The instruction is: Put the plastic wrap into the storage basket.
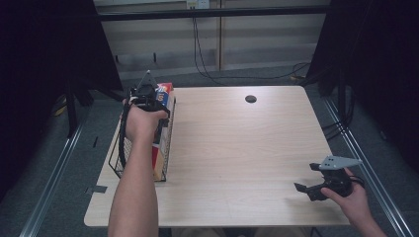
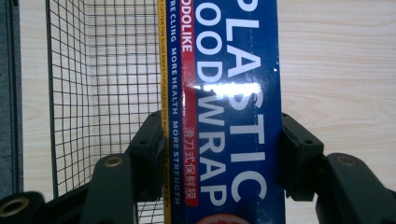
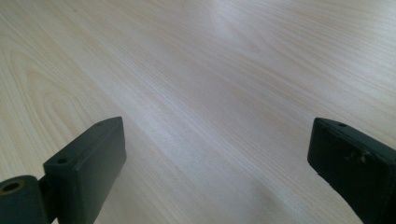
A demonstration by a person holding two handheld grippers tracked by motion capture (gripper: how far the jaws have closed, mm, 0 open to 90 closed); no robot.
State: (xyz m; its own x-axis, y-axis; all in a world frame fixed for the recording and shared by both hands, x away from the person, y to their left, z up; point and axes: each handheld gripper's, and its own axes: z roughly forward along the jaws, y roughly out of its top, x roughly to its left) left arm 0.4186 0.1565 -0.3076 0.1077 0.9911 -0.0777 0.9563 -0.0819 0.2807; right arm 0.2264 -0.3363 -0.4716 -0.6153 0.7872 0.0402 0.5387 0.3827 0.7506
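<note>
Near right corner of the worktop: right gripper, held in the person's right hand, low over bare light wood, jaws spread wide with nothing between them (confirmed in the right gripper view, wood grain alone in the gap). Grey three-cornered plate on top, pointing right.

Left edge of the worktop, from mid-depth toward the far left corner: black wire basket, long side parallel to that edge, mesh walls upright.

Along the basket's right wall: 1 long blue box of plastic wrap, lettered "PLASTIC FOOD WRAP" in white with a red strip and a yellow edge. Whether inside the basket or hard against its outer wall: cannot tell from the high view; in the left gripper view the mesh lies just beside the box's yellow edge.

Far end of the box: left gripper, in the person's left hand, 2 jaws closed against opposite long sides of the box, pads touching it.

Far edge, right of centre: 1 small dark round hole.
</note>
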